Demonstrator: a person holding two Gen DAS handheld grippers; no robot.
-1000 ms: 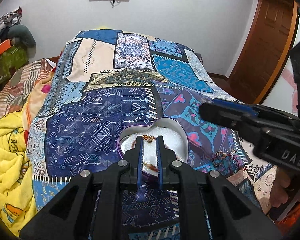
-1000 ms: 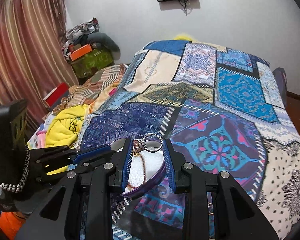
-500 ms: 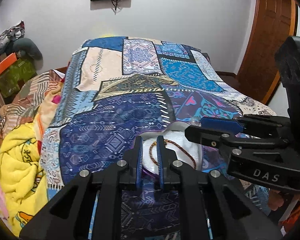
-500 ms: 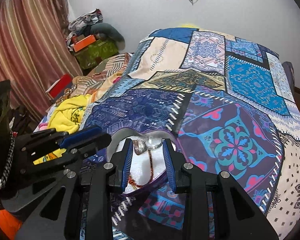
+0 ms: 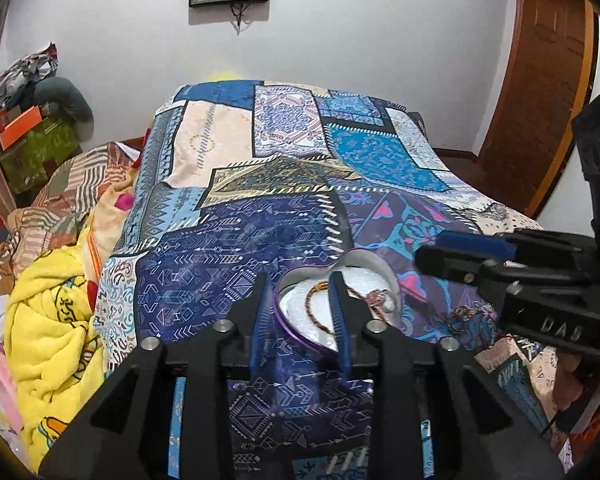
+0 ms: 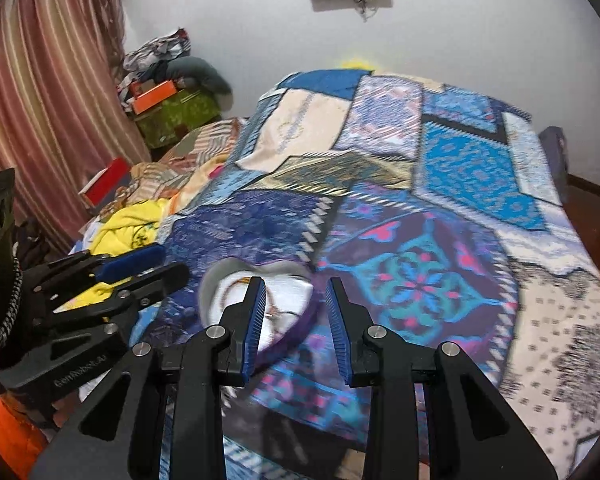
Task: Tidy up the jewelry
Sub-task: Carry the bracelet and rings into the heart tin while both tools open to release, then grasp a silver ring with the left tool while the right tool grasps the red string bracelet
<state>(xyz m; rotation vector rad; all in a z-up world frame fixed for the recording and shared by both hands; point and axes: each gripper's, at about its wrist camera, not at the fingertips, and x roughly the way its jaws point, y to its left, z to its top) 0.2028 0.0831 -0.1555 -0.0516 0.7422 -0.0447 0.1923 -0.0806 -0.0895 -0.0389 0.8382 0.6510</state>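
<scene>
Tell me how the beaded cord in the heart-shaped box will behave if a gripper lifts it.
The cord lies in a loose loop on white padding, so it is probably floppy and would dangle. It looks thin, likely light. Part of it trails toward the heart-shaped box's rim, so it may snag there.

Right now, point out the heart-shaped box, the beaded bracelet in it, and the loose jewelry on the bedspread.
heart-shaped box point(image 5: 296, 330), left wrist view, purple near rim.
beaded bracelet point(image 5: 309, 303), left wrist view, left curve of the loop.
loose jewelry point(image 5: 466, 314), left wrist view, tangled cluster beside the box.
</scene>
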